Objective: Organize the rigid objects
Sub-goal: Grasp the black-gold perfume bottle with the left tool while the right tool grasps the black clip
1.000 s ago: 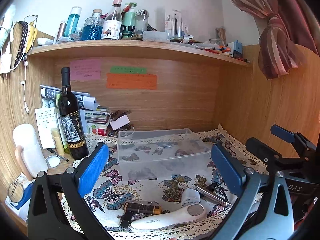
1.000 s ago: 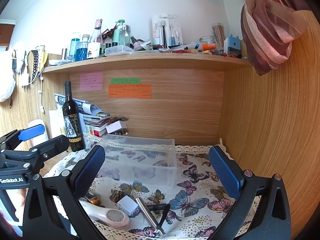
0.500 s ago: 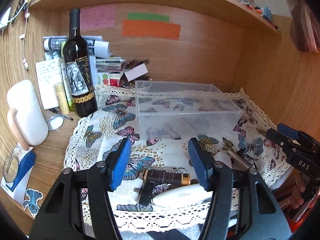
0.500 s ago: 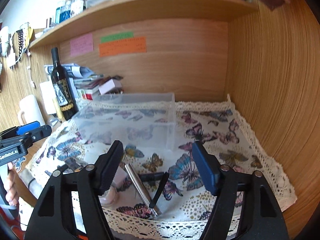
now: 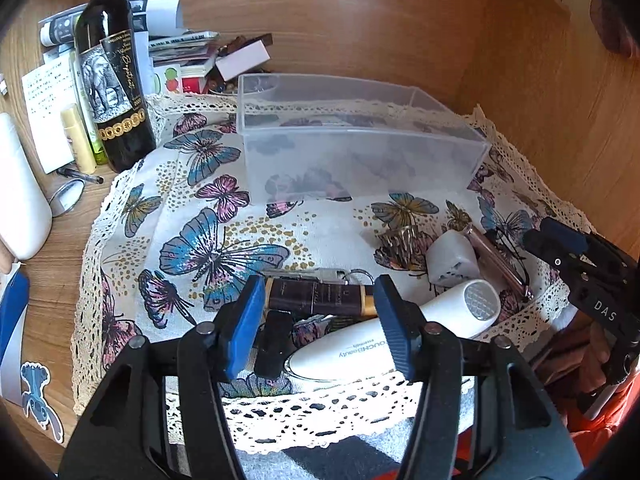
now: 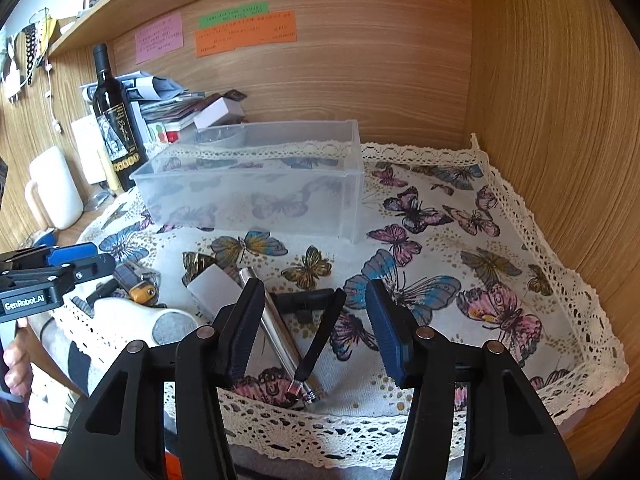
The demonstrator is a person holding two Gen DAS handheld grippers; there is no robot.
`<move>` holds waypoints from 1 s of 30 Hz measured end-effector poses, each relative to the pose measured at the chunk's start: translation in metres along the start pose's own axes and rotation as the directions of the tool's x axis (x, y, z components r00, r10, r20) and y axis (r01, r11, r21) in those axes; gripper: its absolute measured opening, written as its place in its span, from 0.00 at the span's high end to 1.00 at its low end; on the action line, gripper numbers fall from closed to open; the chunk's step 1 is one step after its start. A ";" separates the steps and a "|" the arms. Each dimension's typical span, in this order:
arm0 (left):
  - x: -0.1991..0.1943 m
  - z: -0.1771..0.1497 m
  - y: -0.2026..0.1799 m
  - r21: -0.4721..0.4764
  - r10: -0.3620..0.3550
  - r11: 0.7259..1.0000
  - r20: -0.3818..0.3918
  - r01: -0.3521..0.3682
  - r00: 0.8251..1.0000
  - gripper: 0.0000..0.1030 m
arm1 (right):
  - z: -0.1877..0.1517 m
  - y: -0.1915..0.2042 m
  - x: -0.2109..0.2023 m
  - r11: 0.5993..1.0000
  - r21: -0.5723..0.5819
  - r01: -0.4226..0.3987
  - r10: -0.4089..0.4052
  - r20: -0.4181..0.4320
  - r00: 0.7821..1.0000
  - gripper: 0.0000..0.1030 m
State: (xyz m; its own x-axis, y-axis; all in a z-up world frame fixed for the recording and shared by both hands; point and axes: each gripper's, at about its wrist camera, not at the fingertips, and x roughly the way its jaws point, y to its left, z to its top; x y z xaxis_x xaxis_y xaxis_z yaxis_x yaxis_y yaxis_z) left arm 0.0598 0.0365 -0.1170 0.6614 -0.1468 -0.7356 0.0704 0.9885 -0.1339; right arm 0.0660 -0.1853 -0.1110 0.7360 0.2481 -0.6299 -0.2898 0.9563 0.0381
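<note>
Left claw (image 5: pixel 318 322): jaws part-open and widening at this moment, after narrowing from full spread a second ago. Nothing is gripped. The dark brown tube (image 5: pixel 320 300) lies on the cloth between and just beyond the pads, with the white handheld device (image 5: pixel 400 340) crossing under the right-hand pad. No pad presses on either.

Right claw (image 6: pixel 310 326): jaws part-open and closing, also down from full spread. The silver metal cylinder (image 6: pixel 280 328) and the black brush (image 6: pixel 320 332) lie crossed on the cloth between the pads; no contact is evident.

Change from the earlier frames: both claws have dropped and tipped downward, so the upper shelf has left view and the loose items now fill the lower frame. The items themselves appear unmoved.

Surroundings: the clear plastic bin (image 6: pixel 256 196) stands empty on the butterfly cloth (image 6: pixel 460 264), behind the items and apart from them. A white cube (image 5: pixel 452 260) lies beside the cylinder.

Assessment: both claws are lined up for a first pick; nothing has yet gone into the bin.
</note>
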 end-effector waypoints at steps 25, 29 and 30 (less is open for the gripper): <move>0.039 0.007 0.019 0.025 -0.023 0.999 -0.138 0.026 0.990 0.11 | 0.004 -0.006 0.056 0.997 -0.024 -0.074 0.067 -0.218 0.974 0.65; 0.039 0.008 0.022 0.019 -0.034 0.999 -0.133 0.036 0.991 0.18 | 0.008 -0.004 0.062 0.996 -0.026 -0.085 0.077 -0.226 0.971 0.63; 0.039 0.009 0.023 0.019 -0.035 0.999 -0.132 0.038 0.991 0.21 | 0.008 -0.003 0.063 0.996 -0.027 -0.086 0.078 -0.227 0.971 0.63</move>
State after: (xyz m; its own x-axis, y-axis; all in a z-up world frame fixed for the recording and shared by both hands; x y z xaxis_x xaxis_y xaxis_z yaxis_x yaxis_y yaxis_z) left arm 0.0936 0.0535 -0.1432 0.5541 -0.1853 -0.8116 0.1095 0.9827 -0.1497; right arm 0.1180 -0.1718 -0.1443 0.5529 0.2800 -0.7848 -0.3683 0.9270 0.0713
